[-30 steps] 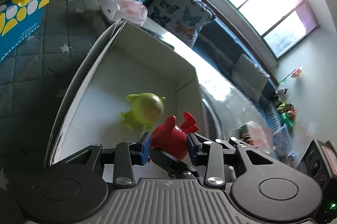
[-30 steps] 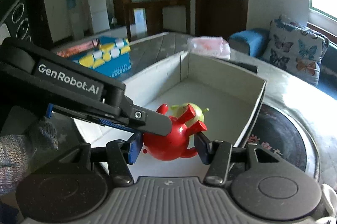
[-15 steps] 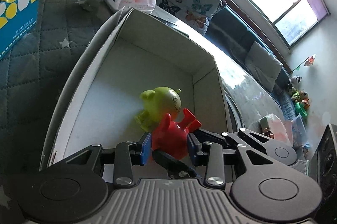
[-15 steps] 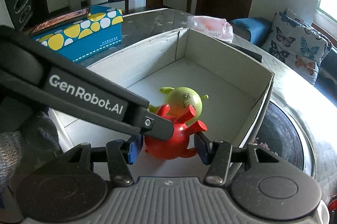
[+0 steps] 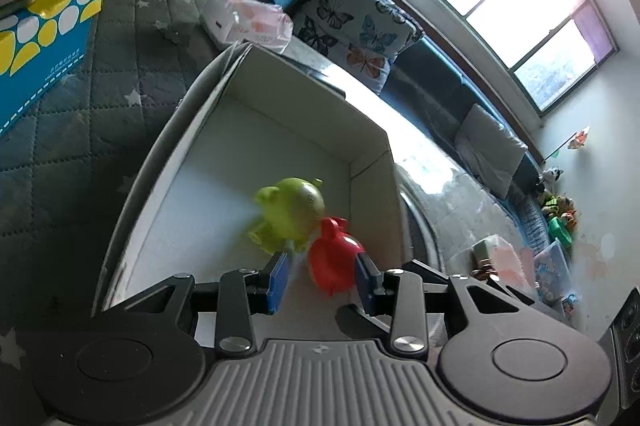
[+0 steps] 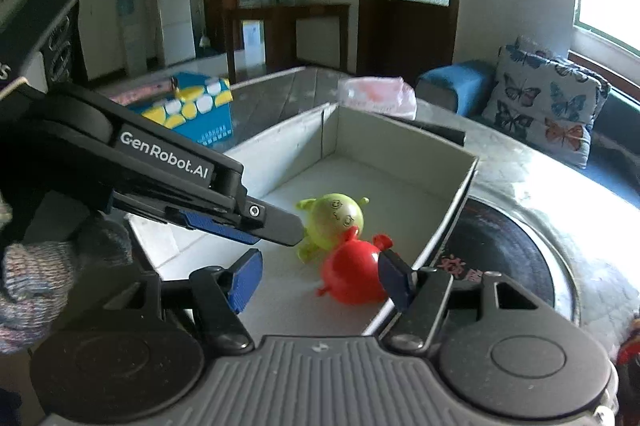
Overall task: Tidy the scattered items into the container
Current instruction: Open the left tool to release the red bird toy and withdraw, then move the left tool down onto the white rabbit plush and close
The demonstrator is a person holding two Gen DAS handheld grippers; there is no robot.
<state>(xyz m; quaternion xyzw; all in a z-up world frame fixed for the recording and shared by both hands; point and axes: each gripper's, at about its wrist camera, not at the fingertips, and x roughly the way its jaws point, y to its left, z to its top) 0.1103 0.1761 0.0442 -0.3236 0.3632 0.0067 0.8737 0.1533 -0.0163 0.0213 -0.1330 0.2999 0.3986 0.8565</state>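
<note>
Both my tongs spread over the box, red toy down inside.

My right gripper (image 6: 320,278) gapes, the red toy (image 6: 352,276) against its right pad; my left gripper (image 5: 322,280) is spread too, just alongside. The toy lies on the box (image 6: 460,193) floor by the near wall, touching the green toy (image 6: 334,220) beyond. Withdrawing straight back looks unobstructed.

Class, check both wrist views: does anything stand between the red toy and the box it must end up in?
Nothing visible does. The red toy already lies inside the white box, close against the green toy. The left tongs and the right tongs are both open around it.
</note>
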